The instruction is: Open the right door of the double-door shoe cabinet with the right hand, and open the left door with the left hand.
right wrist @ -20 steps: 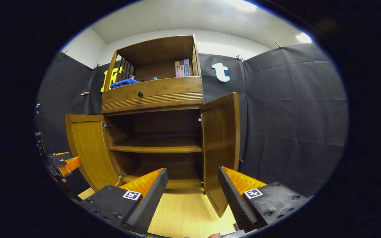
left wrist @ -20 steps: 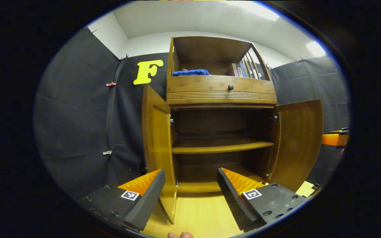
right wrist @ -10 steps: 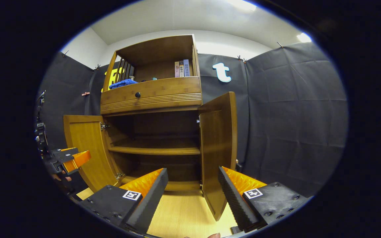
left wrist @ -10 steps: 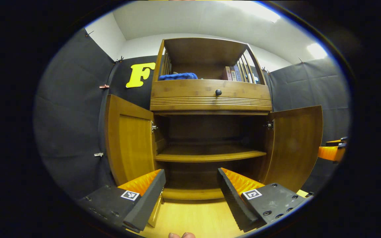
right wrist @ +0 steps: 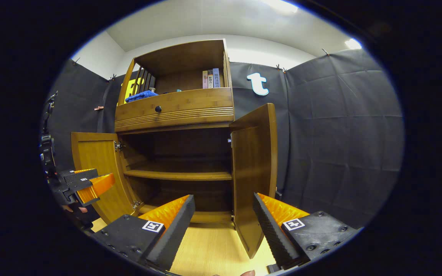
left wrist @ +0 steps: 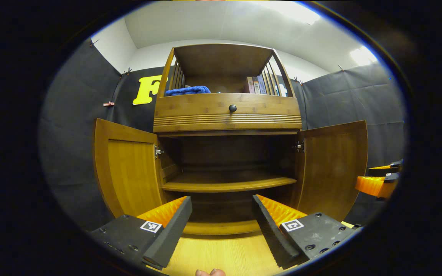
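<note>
Both doors of the shoe cabinet (left wrist: 226, 115) stand swung open: the left door (left wrist: 127, 165) hangs out from the cabinet's left edge, the right door (left wrist: 332, 165) from its right edge, baring the inner shelf (left wrist: 228, 184). Facing the opening, the left gripper (left wrist: 221, 222) has its jaws spread wide and holds nothing. Wide and empty too, the right gripper (right wrist: 223, 224) sits just in front of the right door's free edge. A blue cloth (left wrist: 187, 90) and books (left wrist: 254, 84) rest in the top compartment.
</note>
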`<state>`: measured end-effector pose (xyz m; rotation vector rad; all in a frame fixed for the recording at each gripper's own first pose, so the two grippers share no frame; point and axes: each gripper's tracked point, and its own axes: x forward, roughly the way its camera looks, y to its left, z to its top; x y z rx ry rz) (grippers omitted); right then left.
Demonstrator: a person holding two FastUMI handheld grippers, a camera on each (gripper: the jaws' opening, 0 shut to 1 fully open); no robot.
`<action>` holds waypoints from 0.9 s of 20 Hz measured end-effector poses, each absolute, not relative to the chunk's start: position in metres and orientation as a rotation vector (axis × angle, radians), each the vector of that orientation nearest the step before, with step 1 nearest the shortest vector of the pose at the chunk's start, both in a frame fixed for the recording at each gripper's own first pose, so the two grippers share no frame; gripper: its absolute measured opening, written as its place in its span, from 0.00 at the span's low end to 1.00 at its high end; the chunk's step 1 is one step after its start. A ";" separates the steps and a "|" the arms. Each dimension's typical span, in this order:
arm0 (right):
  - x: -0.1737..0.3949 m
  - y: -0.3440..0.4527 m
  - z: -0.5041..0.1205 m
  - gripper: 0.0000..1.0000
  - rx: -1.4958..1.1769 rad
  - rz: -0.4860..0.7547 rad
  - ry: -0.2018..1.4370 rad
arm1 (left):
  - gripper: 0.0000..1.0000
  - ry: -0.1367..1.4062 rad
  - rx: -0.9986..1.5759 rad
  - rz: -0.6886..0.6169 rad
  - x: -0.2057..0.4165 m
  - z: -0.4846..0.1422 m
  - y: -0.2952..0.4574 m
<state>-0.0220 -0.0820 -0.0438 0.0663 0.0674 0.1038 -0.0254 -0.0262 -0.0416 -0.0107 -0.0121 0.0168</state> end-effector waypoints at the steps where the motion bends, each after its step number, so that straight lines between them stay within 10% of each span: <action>1: -0.021 -0.082 -0.044 0.98 0.067 0.105 0.066 | 0.97 -0.015 -0.011 0.013 -0.024 -0.041 -0.029; 18: -0.010 -0.080 -0.048 0.93 0.067 0.107 0.069 | 0.98 -0.003 0.001 -0.029 -0.009 -0.046 -0.042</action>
